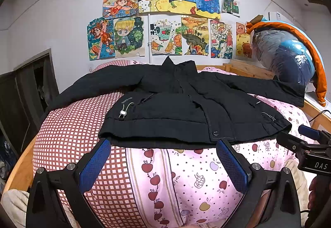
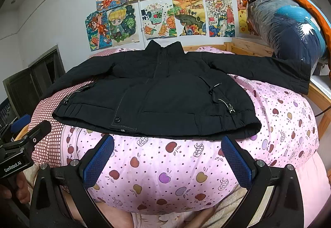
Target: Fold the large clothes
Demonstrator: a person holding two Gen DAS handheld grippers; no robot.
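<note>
Item: black jacket (image 1: pixel 186 104), which lay spread flat on the bed (image 1: pixel 186 176). Your left gripper (image 1: pixel 163 157) and right gripper (image 2: pixel 167 155) hung spread, empty, just short of its hem; grip a sleeve cuff squarely.

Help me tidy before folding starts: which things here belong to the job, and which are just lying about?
Job:
black jacket, spread flat on the quilt
left claw, open
right claw, open

Lying about:
pink apple-print quilt
checked pillow
bagged bedding
wall drawings

Matt black cloth jacket (image 1: pixel 175 104); printed cotton quilt (image 1: pixel 186 176)
</note>
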